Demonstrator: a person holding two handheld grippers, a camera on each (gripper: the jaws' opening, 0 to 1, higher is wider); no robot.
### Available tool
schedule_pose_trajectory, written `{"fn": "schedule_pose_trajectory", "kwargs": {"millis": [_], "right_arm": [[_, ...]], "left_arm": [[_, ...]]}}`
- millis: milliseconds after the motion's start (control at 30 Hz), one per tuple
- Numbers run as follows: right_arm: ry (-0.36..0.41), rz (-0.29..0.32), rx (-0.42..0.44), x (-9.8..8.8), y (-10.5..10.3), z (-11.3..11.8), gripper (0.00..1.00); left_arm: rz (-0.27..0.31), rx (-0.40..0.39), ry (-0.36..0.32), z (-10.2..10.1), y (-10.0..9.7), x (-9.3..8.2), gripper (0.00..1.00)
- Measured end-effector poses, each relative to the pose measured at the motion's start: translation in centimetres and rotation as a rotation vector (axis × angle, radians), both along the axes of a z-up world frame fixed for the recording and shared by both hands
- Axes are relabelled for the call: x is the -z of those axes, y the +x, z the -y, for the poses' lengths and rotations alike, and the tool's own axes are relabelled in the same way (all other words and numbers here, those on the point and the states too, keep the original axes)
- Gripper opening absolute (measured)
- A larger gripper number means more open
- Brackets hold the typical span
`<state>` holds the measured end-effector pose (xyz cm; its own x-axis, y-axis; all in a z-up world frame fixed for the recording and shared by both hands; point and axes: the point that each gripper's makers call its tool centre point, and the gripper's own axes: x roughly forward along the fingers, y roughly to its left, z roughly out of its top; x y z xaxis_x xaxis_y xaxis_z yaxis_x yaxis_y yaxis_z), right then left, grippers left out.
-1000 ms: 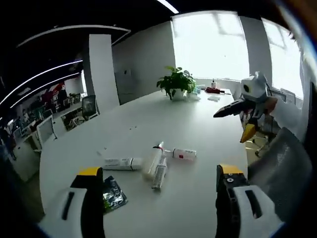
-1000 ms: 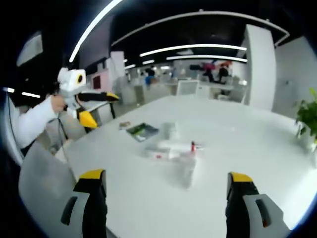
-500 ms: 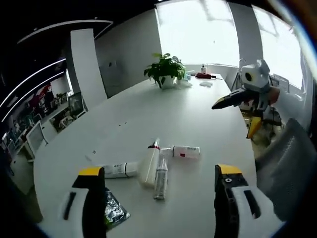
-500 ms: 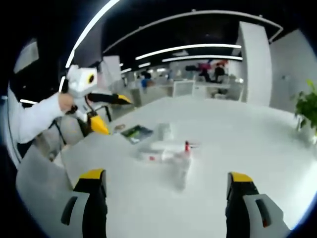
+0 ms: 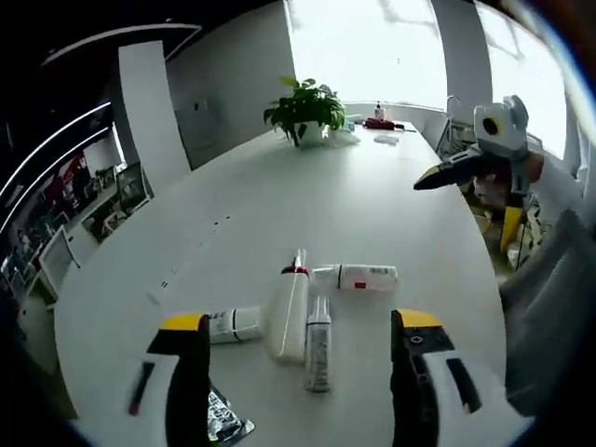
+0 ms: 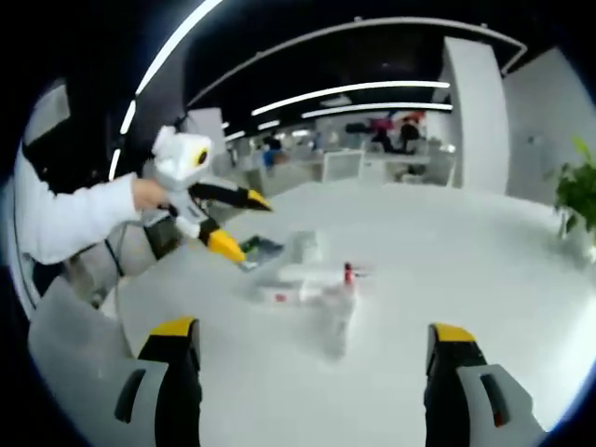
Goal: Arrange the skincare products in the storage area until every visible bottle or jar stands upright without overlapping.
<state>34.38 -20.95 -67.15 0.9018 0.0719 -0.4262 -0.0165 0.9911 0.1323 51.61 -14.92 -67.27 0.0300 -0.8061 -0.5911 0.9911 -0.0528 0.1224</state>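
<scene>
Several skincare products lie flat in a cluster on the white table: a white bottle with a red collar, a slim tube beside it, a small bottle with a red label and a tube to the left. My left gripper hovers open just above and before them, holding nothing. From the right gripper view the same cluster is blurred, and the left gripper hangs open to its left. My right gripper is open and empty; it shows in the air as the right gripper.
A dark sachet lies by the left jaw, also seen as the sachet. A potted plant stands at the table's far end with small items near it. A white sleeve holds the left gripper. The table edge runs near the chair.
The left gripper has come closer to the products, which now lie lower and larger in its view. In the right gripper view it has moved right, toward the cluster. The products have not moved.
</scene>
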Motion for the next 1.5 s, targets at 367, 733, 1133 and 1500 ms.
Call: {"fn": "schedule_pose_trajectory", "kwargs": {"millis": [367,733,1133,1500], "right_arm": [[0.013,-0.016,0.019,0.8,-0.3,0.4,1.00],[0.027,-0.025,0.007,1.4,0.0,0.1,0.99],[0.037,-0.029,-0.008,1.9,0.1,-0.2,0.97],[0.040,-0.026,-0.020,1.8,0.4,-0.5,0.96]], "left_arm": [[-0.010,0.031,0.058,1.6,0.5,2.1,0.64],[-0.016,0.038,0.148,2.1,1.7,4.7,0.54],[-0.007,0.009,0.214,2.7,2.5,6.9,0.48],[-0.011,0.014,0.252,2.4,1.7,7.9,0.46]]}}
